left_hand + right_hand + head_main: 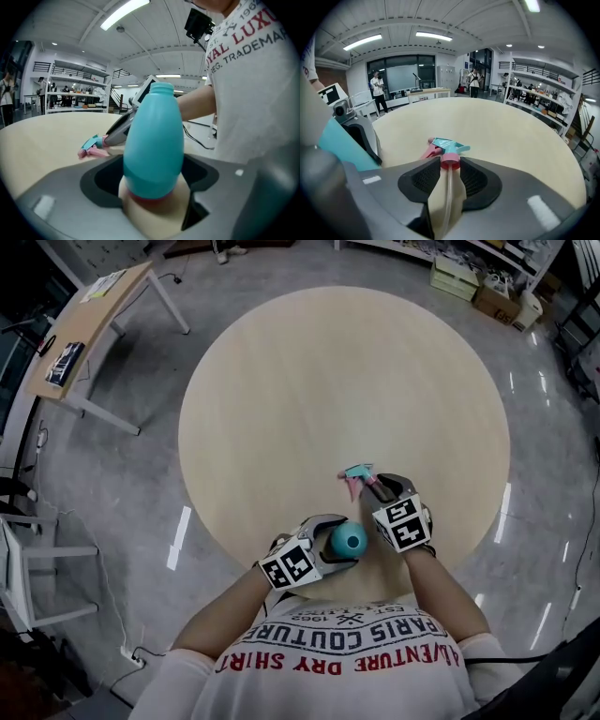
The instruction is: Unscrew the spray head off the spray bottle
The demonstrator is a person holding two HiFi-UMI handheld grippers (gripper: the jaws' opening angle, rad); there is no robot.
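right gripper (380, 486): clamped on spray head (446, 149) collar | left gripper (330, 545): clamped on bottle (153, 140), keep upright | lower gently, release once it rests on table (328, 381)

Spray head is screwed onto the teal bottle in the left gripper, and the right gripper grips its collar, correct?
No: the spray head is off the bottle, whose neck stands bare in the left gripper view. The left gripper holds the bottle; the right gripper grips the collar.
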